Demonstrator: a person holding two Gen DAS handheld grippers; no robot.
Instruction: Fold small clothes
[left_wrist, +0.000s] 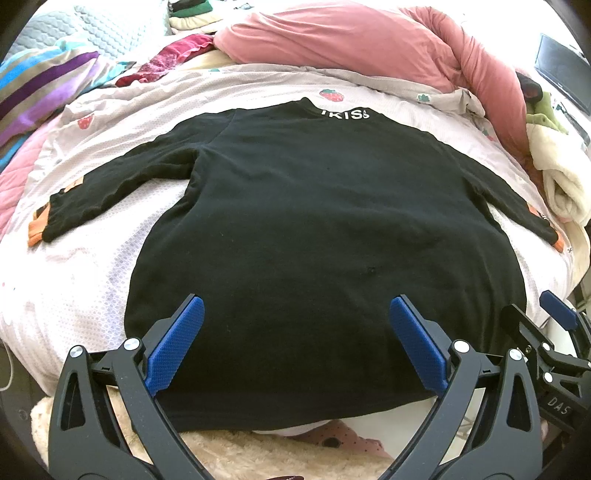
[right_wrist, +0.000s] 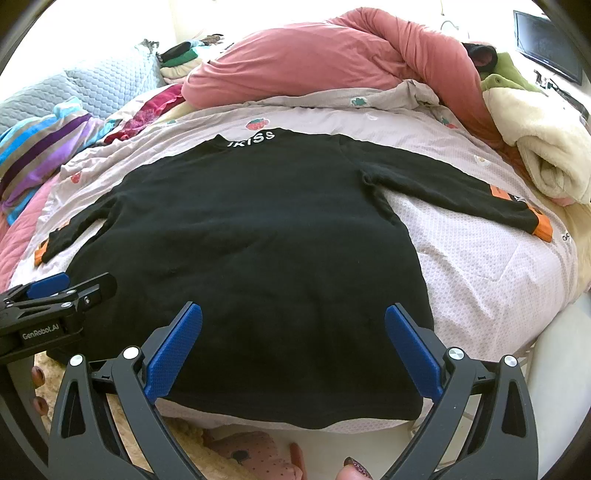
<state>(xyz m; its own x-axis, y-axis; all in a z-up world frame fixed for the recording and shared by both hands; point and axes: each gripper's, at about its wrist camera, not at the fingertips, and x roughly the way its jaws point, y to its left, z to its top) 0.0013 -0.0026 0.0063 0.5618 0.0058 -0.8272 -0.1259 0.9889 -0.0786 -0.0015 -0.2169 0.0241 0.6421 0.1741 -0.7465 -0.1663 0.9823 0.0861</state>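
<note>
**Black top laid flat, both grippers wide open at its hem**

While your left gripper (left_wrist: 295, 343) hovers over the near hem, its blue fingers (left_wrist: 175, 345) stand spread wide with nothing between them but the cloth beneath. Your right gripper (right_wrist: 293, 350) sits the same way, fingers (right_wrist: 413, 350) far apart and holding nothing, just beside the left one, which shows at the left edge of the right wrist view.

You have the black top (left_wrist: 317, 229) spread flat on the bed (left_wrist: 92, 280), back side up, its collar with white lettering (left_wrist: 345, 112) at the far end and its hem hanging slightly over the near edge of the mattress. Both sleeves lie out to the sides: the left sleeve (left_wrist: 114, 184) angles down toward an orange cuff (left_wrist: 37, 229), and the right sleeve (right_wrist: 454, 192) ends in an orange cuff (right_wrist: 542, 229) too.

Beyond the top you see a rumpled pink duvet (left_wrist: 369, 40), a striped pillow (left_wrist: 40, 85) at far left, and a rolled cream blanket (right_wrist: 546, 147) at right.
</note>
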